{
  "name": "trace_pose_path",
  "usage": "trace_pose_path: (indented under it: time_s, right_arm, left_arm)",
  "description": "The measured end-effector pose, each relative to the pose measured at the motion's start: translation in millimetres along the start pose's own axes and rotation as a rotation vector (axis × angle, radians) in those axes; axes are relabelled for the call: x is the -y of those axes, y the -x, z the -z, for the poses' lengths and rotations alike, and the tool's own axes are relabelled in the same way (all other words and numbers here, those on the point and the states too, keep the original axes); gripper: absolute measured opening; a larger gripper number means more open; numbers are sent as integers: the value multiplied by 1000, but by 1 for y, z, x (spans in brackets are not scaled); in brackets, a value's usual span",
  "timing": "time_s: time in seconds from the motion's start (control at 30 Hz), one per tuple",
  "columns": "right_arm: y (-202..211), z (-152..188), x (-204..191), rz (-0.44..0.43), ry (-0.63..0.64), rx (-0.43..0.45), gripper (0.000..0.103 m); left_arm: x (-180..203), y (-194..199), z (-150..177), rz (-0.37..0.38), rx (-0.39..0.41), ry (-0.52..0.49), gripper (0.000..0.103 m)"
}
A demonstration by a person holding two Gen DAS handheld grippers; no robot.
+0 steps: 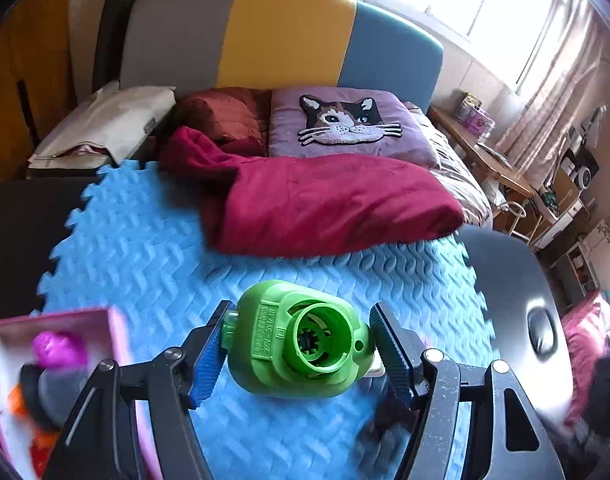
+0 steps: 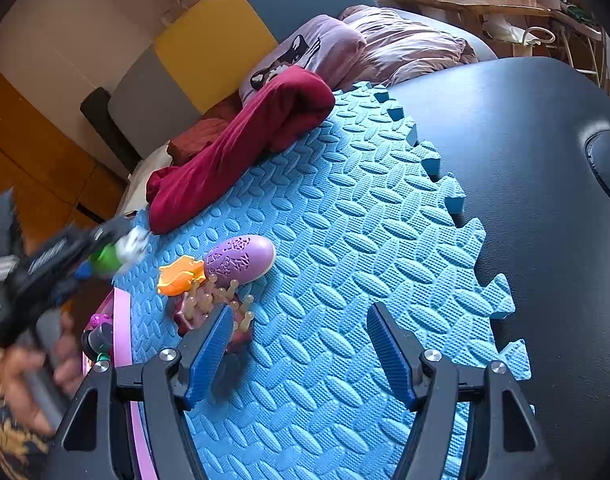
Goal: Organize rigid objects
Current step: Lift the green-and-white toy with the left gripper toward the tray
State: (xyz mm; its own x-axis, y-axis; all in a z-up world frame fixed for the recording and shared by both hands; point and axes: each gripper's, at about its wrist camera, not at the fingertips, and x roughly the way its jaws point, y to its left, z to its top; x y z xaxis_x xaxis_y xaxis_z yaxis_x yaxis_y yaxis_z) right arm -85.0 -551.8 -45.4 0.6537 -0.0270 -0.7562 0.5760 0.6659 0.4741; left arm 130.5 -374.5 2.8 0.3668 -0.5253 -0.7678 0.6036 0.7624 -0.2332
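Left tongs (image 1: 301,344) hug green plastic part (image 1: 299,340) at bottom middle, above blue mat (image 1: 153,248). Right tongs (image 2: 297,354) wide open, empty. Best to squeeze firmly, swing slowly toward pink box (image 1: 117,320) at lower left, lower gently, then let go.

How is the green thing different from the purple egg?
The green part is held between the left gripper's fingers; the purple egg lies on the blue mat. The green part is lumpy with a round open hole; the egg is smooth with a carved pattern. Both look like hard plastic.
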Motion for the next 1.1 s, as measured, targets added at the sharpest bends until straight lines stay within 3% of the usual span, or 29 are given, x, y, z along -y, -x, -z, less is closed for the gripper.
trace_pose_path:
  time_s: [0.3, 0.5, 0.83, 1.1]
  right_arm:
    - [-4, 2, -8, -36, 33, -5, 70]
    - [-7, 5, -24, -111, 88, -17, 75]
    - [-37, 16, -58, -36, 218, -52, 76]
    - [-73, 19, -71, 43, 254, -54, 80]
  left_arm:
    - [-23, 68, 55, 13, 48, -12, 69]
    - [-48, 113, 84, 11, 105, 9, 69]
    - [-90, 154, 123, -70, 178, 69, 69]
    - [-101, 172, 151, -184, 224, 31, 69]
